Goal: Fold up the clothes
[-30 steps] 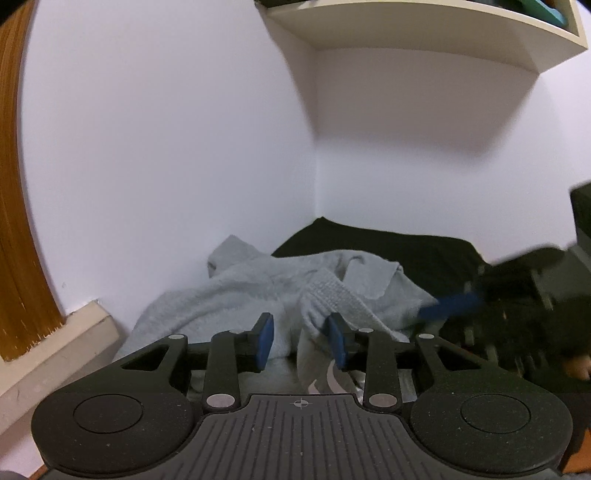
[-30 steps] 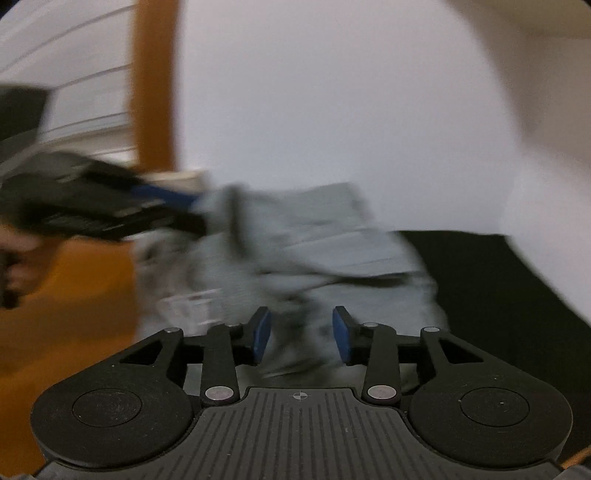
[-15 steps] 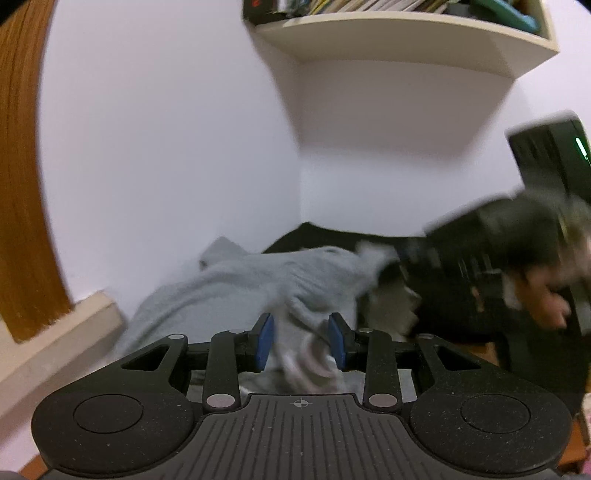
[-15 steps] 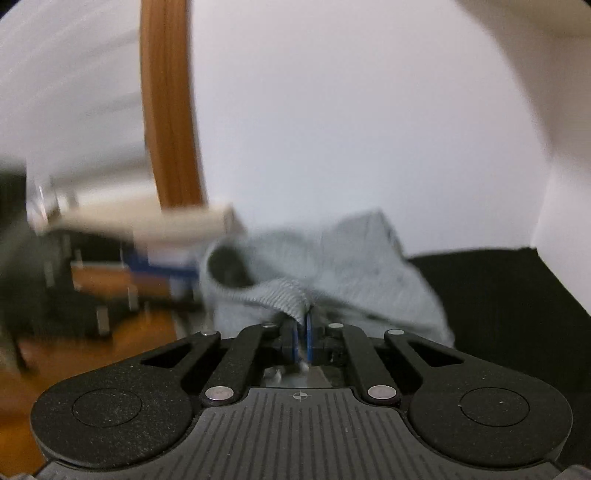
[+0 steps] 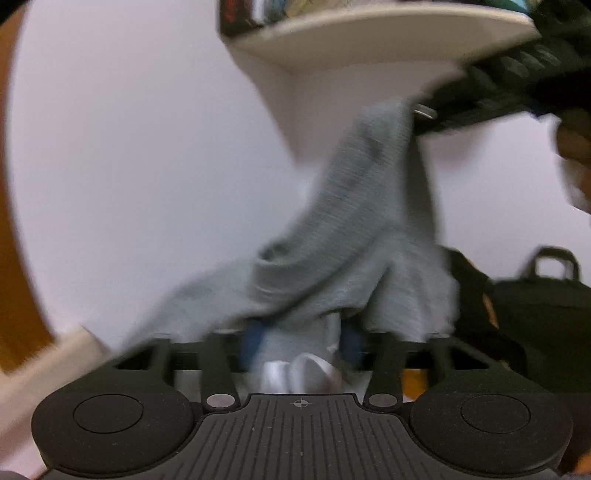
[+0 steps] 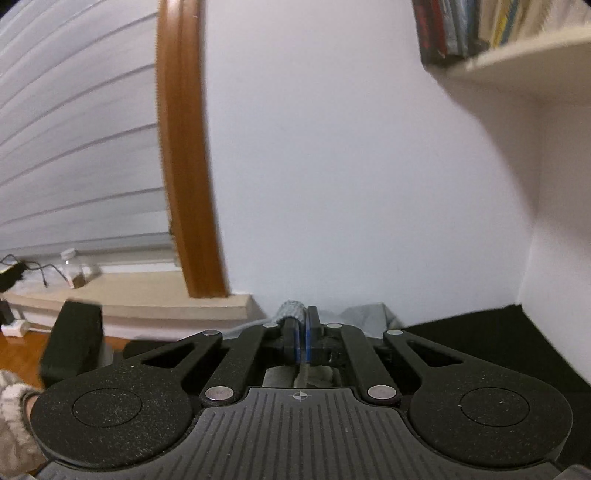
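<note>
A grey sweatshirt point(image 5: 351, 229) hangs stretched from the upper right down onto my left gripper point(image 5: 301, 343). That gripper is open, its blue pads point(image 5: 251, 343) wide apart, with grey and white cloth lying loosely between and over them; the picture is blurred. My right gripper point(image 5: 498, 85) holds the garment's top edge high under the shelf. In the right wrist view my right gripper point(image 6: 302, 332) is shut on a ribbed grey hem point(image 6: 291, 308), and more grey cloth point(image 6: 365, 314) shows just beyond the fingers.
A white shelf with books point(image 6: 498, 29) juts out overhead at the wall corner. A black cloth point(image 6: 480, 339) covers the surface at right, and a black bag point(image 5: 543, 306) stands there. A wooden window frame point(image 6: 184, 166) and pale sill point(image 6: 147, 295) lie left. A fuzzy sleeve point(image 6: 14, 406) shows at lower left.
My right gripper closed on the ribbed hem and rose high, pulling the sweatshirt up off the pile. My left gripper stayed open while cloth came to drape over its fingers.
</note>
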